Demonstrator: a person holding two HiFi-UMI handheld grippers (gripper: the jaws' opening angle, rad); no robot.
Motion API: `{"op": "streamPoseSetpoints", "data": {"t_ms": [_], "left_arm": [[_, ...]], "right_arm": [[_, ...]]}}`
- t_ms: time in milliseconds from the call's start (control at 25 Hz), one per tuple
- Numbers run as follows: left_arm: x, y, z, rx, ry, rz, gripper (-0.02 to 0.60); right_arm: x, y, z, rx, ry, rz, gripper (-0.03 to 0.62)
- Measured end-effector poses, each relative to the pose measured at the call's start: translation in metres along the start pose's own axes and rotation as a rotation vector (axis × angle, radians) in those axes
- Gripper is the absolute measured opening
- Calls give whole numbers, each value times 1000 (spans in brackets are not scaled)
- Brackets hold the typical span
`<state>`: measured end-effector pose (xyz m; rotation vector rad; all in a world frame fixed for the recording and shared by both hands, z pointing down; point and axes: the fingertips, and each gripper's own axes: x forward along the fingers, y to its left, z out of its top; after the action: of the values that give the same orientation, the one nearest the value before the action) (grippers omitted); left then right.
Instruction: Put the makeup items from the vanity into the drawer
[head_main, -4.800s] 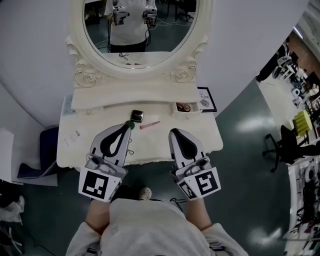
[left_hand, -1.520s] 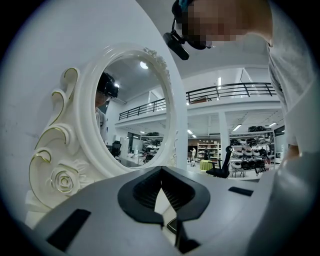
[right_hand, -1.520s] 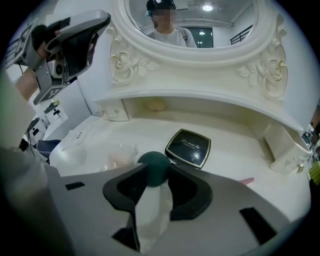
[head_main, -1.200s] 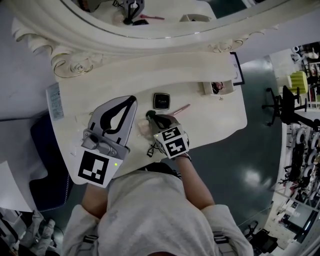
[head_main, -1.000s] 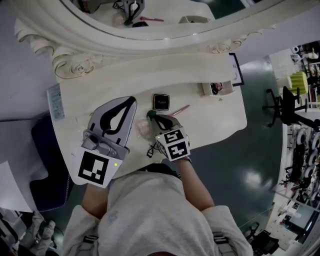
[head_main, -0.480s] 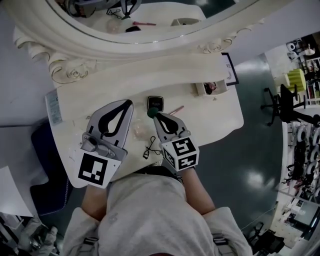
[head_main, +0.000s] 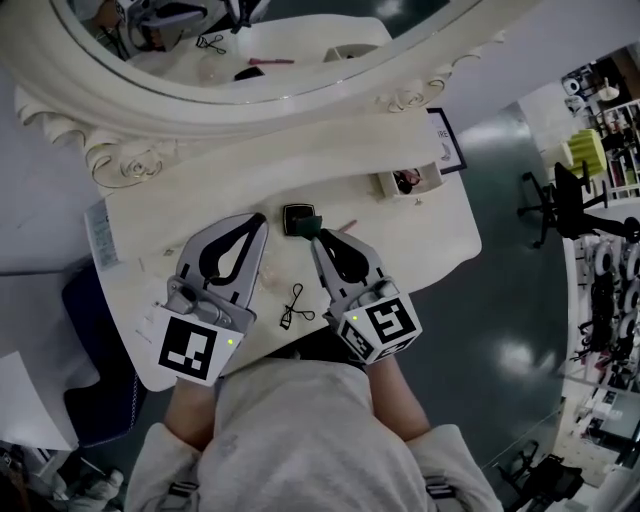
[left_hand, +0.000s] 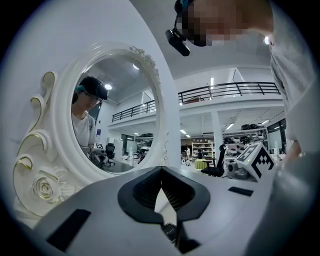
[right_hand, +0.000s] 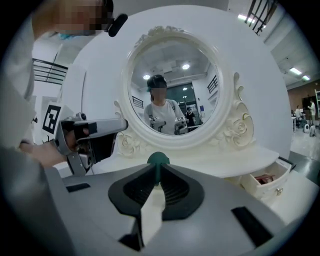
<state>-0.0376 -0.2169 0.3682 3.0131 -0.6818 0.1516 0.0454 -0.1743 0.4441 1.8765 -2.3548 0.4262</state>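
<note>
We see the right gripper (head_main: 312, 236) with its jaws narrow, pinching a small dark green rounded makeup item (head_main: 306, 222) at their tips, above the cream vanity counter (head_main: 430, 236). From the head view this item shows just beside the black square compact (head_main: 294, 217). The left gripper (head_main: 257, 223), to the left, has its jaws together with nothing between them. The small open drawer (head_main: 385, 184) stands at the far right, well apart from the green item.
</note>
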Motion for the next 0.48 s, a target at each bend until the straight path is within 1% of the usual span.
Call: {"op": "streamPoseSetpoints", "data": {"t_ms": [240,480], "left_arm": [[14,-10,8,7,-10,-16,15],[29,-22,21,27,-31,8,15]], "right_arm": [[-17,-13,24,20,-98,-2,40],[-35,-40,47,14,-163,5,40]]}}
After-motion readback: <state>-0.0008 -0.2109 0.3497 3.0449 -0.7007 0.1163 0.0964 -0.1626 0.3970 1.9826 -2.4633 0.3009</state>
